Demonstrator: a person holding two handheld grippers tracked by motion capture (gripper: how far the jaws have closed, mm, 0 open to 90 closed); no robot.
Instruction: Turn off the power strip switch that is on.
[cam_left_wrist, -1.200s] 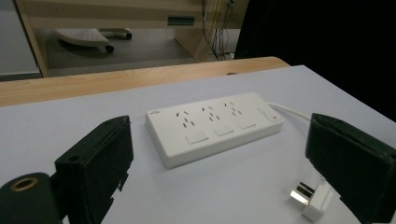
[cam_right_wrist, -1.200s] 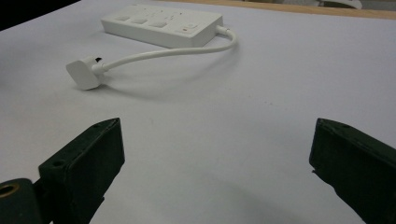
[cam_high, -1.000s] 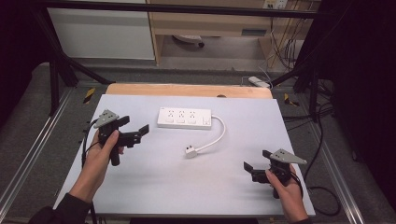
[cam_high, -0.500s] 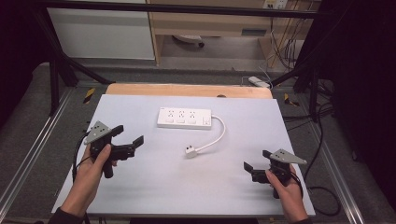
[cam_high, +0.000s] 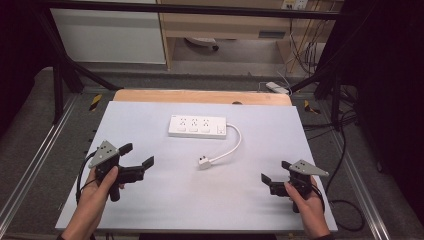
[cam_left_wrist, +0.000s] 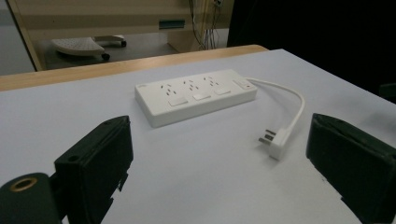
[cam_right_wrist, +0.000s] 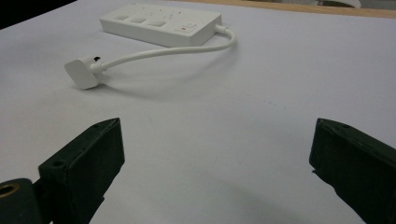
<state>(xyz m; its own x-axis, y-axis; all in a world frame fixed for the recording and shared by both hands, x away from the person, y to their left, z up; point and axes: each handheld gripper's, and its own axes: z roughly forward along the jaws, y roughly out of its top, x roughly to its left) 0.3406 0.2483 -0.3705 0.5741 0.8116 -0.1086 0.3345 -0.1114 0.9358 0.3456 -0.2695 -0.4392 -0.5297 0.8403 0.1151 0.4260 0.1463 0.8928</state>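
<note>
**Ana:** Pale grey table top (cam_high: 150, 210), wooden strip along its far edge, dark floor and cables beyond. What sits on it?

**Ben:** One white power strip (cam_high: 197, 126), lying flat toward the far middle of the table. Its short cord (cam_high: 231, 148) curls out of the right end and back toward the near side, ending in a white plug (cam_high: 203, 162) resting on the surface, just nearer than the strip.

**Ana:** And the grippers?

**Ben:** The left gripper (cam_high: 138, 161) is held at the near left, jaws spread wide with nothing between them, aimed across at the strip and plug. The right gripper (cam_high: 275, 171) is at the near right, jaws likewise spread and empty. Both are well apart from the strip.

**Ana:** How would the strip handle?

**Ben:** Likely a rigid, fairly light plastic body with smooth sides, so it could slip under a shallow pinch. Taking it across its narrow width near the middle looks safest. The cord seems pliable yet springy, holding its curve. The plug is small and hard; gripping its flat body rather than the prongs, which the left gripper view shows sticking out, would give better control.

**Ana:** Which hand is closer to the plug?

**Ben:** Hard to say; it lies roughly between them.
</note>
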